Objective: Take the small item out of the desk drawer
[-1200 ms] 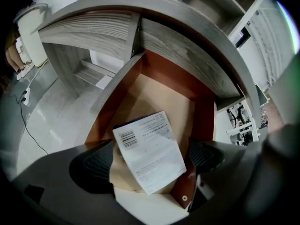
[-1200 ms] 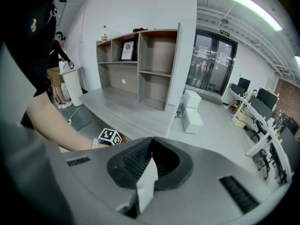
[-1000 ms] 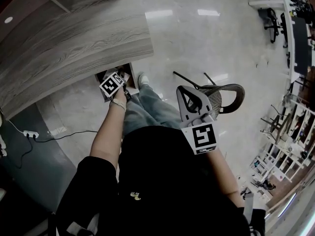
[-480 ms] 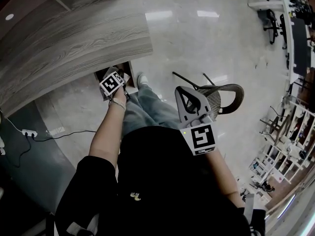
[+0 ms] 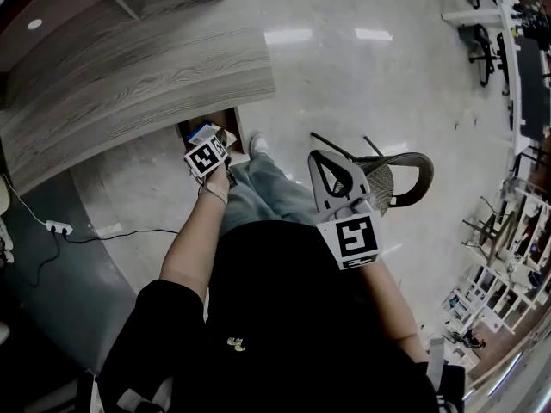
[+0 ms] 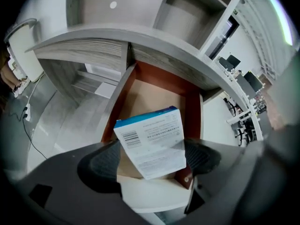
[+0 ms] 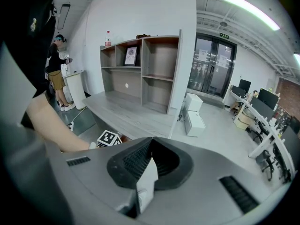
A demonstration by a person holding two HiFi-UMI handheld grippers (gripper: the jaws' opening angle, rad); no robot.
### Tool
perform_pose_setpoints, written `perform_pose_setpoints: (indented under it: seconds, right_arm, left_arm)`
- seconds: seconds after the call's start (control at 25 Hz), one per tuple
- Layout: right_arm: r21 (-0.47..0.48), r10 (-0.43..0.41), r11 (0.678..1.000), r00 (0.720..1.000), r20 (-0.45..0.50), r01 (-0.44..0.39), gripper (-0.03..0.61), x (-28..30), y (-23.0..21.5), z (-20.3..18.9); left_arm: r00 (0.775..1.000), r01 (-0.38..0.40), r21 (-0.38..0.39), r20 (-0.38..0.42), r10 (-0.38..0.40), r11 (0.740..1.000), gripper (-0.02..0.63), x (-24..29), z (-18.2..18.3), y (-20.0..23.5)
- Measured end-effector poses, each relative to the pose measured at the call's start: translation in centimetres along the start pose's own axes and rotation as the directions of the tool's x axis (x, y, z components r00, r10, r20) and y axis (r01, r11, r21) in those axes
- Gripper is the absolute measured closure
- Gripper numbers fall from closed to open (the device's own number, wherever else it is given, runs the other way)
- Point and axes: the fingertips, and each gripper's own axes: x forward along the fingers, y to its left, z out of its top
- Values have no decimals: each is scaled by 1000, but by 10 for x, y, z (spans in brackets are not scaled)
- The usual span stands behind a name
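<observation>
The left tool (image 6: 152, 159) reaches down into the open drawer with red-brown inner walls (image 6: 192, 111), which is pulled out from under the curved grey wood-grain worktop (image 5: 146, 76). Its jaws are closing around the small white cardboard box with a blue top edge and a barcode (image 6: 152, 139). The dark ribbed pads (image 6: 105, 163) sit just beside the box's two side edges, and no firm squeeze on it shows. The box is inside the drawer, tilted, with its lower corner over the drawer's white front panel (image 6: 154, 193). In the head view the box's blue edge (image 5: 203, 131) peeks out of the drawer just beyond the left tool's marker cube (image 5: 207, 156), and the person's bare left forearm (image 5: 194, 231) stretches toward it. The right tool (image 7: 150, 142) is raised in front of the person's chest, well apart from the drawer, and clenched with its pad tips meeting. A white wedge-shaped piece (image 7: 145, 182) lies low between the pads, and I cannot tell what it is. A black mesh chair (image 5: 400, 175) stands on the glossy pale floor (image 5: 344, 76) beside the person's legs. A white power strip (image 5: 56, 228) with its cable lies on the floor to the left of the worktop.
</observation>
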Motion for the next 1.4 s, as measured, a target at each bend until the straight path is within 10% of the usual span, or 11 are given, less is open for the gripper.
perform_pose_setpoints:
  seconds: [1.4]
  right_arm:
    - [-7,-12,1000,999,-44,12,583,5,-7,-12]
  left_arm:
    - [999,-23,-37,-37,22,999,189,36,3,12]
